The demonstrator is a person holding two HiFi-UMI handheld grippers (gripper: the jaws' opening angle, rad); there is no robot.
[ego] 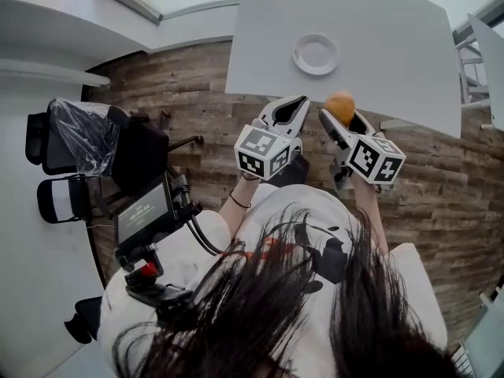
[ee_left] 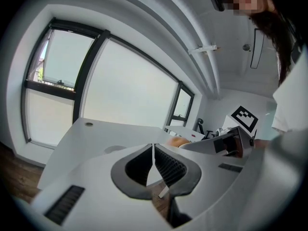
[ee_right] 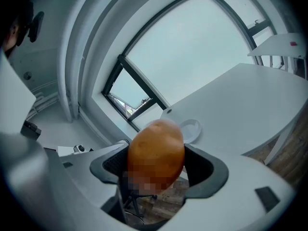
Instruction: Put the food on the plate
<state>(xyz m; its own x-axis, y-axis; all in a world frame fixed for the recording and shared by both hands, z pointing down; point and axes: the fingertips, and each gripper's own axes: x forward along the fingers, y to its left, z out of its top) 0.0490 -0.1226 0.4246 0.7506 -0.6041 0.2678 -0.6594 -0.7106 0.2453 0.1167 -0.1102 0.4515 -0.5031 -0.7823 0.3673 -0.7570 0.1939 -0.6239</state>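
A brown potato (ee_right: pixel 156 153) sits between the jaws of my right gripper (ee_right: pixel 156 165), which is shut on it; in the head view the potato (ego: pixel 340 107) shows at the tip of that right gripper (ego: pixel 340 120), held in the air short of the table's near edge. A small white plate (ego: pixel 315 53) lies on the white table (ego: pixel 394 46), farther out; the same plate (ee_right: pixel 190 129) peeks from behind the potato. My left gripper (ego: pixel 290 116) hangs beside the right one, its jaws touching with nothing between them (ee_left: pixel 153 163).
The white table's near edge (ego: pixel 346 105) runs just beyond both grippers, over a wooden floor (ego: pixel 181 93). A black office chair (ego: pixel 87 144) and camera gear (ego: pixel 146 215) stand at the left. More white furniture (ego: pixel 476 53) stands at the far right.
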